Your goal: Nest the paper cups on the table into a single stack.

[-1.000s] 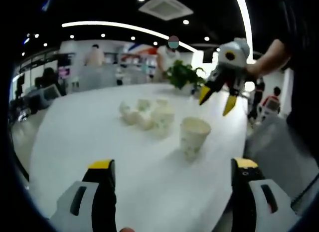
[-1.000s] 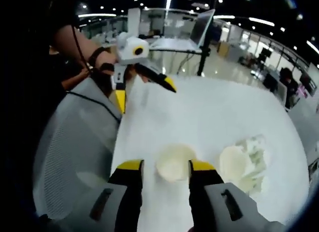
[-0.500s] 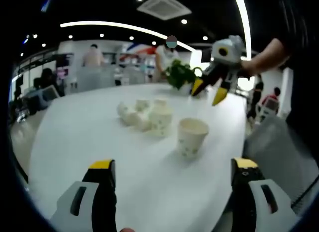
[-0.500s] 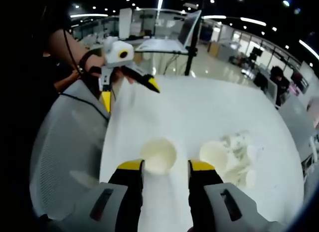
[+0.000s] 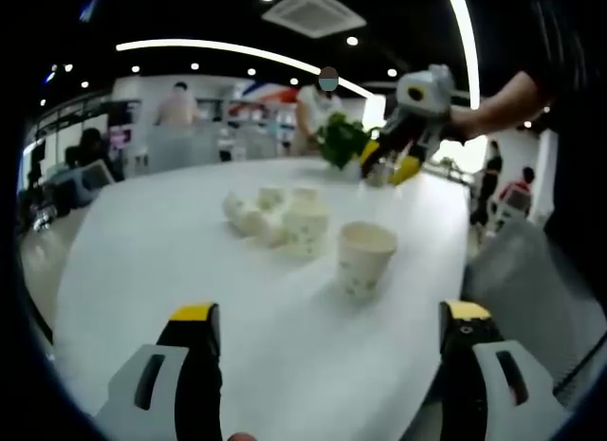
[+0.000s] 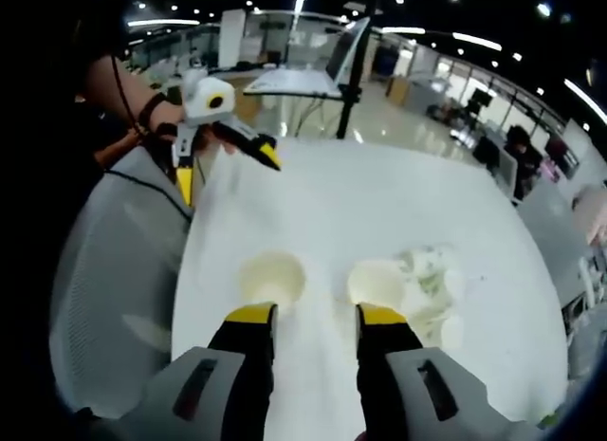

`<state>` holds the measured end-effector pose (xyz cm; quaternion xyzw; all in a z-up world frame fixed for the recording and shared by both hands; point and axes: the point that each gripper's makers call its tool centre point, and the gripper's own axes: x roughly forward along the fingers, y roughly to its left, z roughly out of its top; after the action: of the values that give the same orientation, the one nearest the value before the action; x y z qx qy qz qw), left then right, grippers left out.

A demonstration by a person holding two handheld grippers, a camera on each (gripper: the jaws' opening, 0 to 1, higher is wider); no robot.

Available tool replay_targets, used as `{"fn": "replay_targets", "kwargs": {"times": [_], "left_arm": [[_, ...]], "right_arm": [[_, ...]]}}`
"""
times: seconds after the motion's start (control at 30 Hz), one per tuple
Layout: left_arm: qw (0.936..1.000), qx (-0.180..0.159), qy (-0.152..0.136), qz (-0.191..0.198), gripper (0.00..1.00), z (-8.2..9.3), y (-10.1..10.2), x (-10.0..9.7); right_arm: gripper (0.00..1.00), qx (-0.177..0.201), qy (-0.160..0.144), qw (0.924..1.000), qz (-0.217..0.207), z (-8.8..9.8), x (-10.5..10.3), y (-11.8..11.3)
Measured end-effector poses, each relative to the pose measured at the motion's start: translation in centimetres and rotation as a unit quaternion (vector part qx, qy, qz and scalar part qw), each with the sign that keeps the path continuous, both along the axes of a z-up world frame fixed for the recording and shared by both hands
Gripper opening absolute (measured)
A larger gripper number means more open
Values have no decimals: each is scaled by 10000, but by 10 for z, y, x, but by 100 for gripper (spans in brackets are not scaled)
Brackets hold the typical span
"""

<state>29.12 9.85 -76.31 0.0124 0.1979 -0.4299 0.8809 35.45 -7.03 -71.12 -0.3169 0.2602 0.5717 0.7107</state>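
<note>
In the left gripper view, the left gripper (image 5: 327,332) hangs low over the white counter (image 5: 171,261) with its yellow-tipped fingers (image 5: 193,315) spread wide and holding nothing. Further along lies a cluster of paper cups (image 5: 275,216), some on their sides, and just beside it a lone paper cup (image 5: 364,258) stands upright, mouth open. Beyond, near a potted plant (image 5: 343,140), the right gripper (image 5: 387,160) hovers above the counter, fingers narrowly parted and empty. In the right gripper view the lone cup sits just ahead of its fingertips, not between them.
</note>
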Motion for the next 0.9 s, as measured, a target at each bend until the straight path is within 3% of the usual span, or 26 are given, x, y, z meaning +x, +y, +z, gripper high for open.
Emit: {"fn": "replay_targets", "kwargs": {"times": [0.9], "left_arm": [[9999,4,24,144,94,-4,8,0]], "right_arm": [[29,-312,-99,9993,187,-7,36,1]]}}
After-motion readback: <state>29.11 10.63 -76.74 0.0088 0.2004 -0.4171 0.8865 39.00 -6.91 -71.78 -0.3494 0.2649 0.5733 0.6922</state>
